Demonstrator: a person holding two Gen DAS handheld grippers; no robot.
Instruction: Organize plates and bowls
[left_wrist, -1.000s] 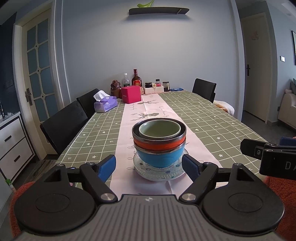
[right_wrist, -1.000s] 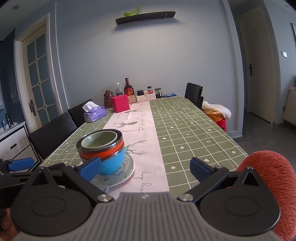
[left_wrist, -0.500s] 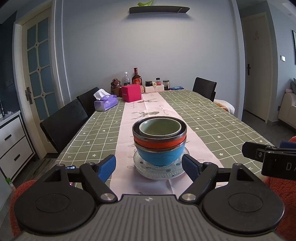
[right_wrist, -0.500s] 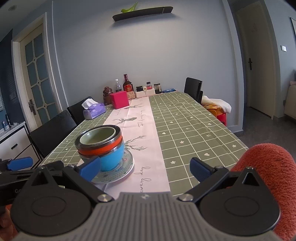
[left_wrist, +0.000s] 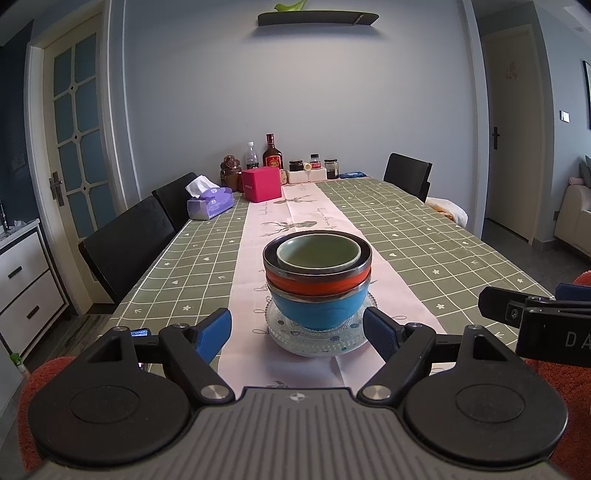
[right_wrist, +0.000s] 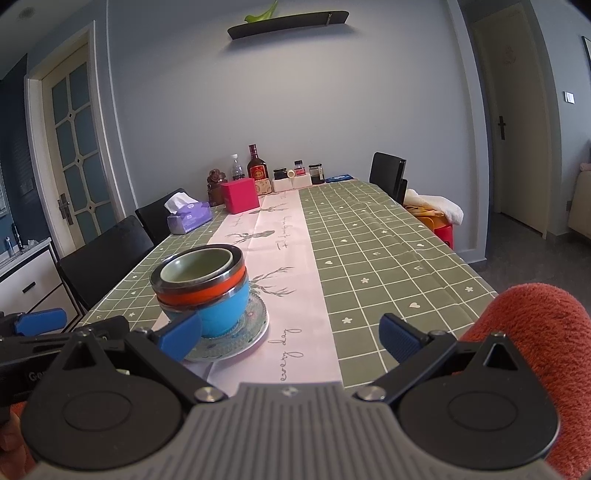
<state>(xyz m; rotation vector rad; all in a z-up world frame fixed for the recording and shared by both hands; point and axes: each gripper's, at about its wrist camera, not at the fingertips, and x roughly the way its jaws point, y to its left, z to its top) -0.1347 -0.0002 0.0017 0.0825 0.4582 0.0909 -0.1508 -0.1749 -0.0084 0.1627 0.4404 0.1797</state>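
Three bowls sit nested on the pink table runner: a small green bowl (left_wrist: 318, 252) inside an orange one (left_wrist: 317, 283) inside a blue one (left_wrist: 318, 309). The stack rests on a patterned glass plate (left_wrist: 317, 339), also seen as the glass plate (right_wrist: 243, 334) under the blue bowl (right_wrist: 221, 306) in the right wrist view. My left gripper (left_wrist: 297, 330) is open, just short of the plate, its fingers wider apart than the stack. My right gripper (right_wrist: 290, 338) is open and holds nothing, to the right of the stack; its left finger overlaps the blue bowl in view.
A purple tissue box (left_wrist: 209, 205), a pink box (left_wrist: 261, 184), bottles and jars (left_wrist: 273, 158) stand at the table's far end. Black chairs (left_wrist: 125, 240) line the left side, one chair (left_wrist: 408, 177) at the far right. A white cabinet (left_wrist: 22, 277) is at the left.
Both grippers have pulled back slightly and tilted upward, so the bowl stack sits a little lower and smaller in view. The bowls and plate have not moved.
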